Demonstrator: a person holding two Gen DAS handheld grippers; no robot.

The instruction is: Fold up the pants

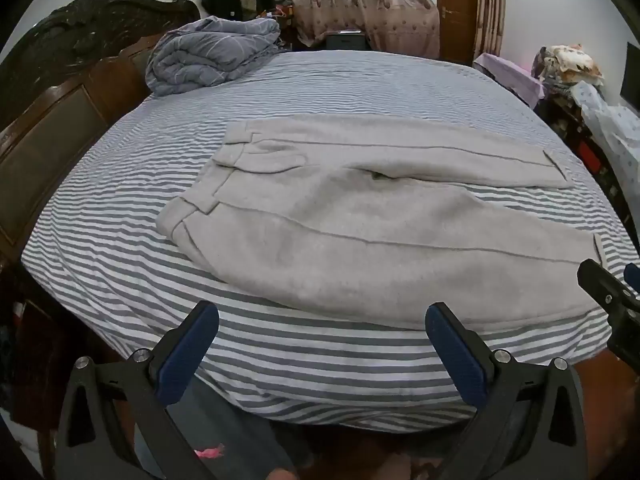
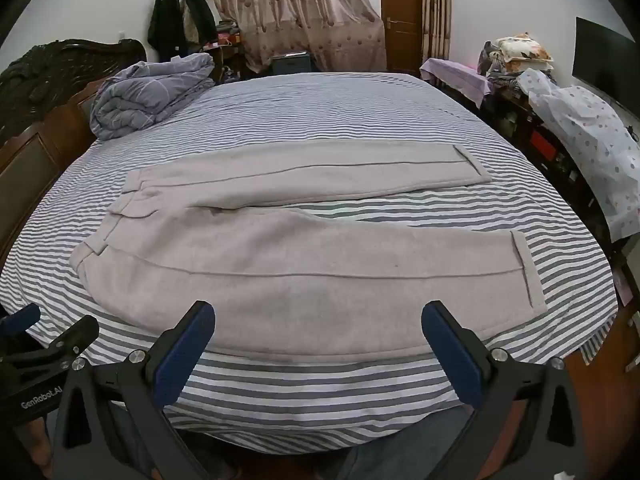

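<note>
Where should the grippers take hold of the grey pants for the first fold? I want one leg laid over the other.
Probably along the near leg's outer edge of the grey pants, coming in from the bed's near side. It lies flat, closest to both open grippers, left gripper and right gripper, one toward the waistband, one toward the cuff.

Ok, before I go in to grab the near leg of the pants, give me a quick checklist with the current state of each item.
1. Left hand-held gripper open, nothing between its fingers: ok.
2. Right hand-held gripper open, nothing between its fingers: ok.
3. Pants spread flat on the striped bed, legs apart: ok.
4. Near leg edge within view of both hand-held grippers, nothing lying on it: ok.
5. Folded duvet at the far corner, apart from the pants: ok.
6. Waistband lying smooth: not ok, it looks partly turned over.
</note>
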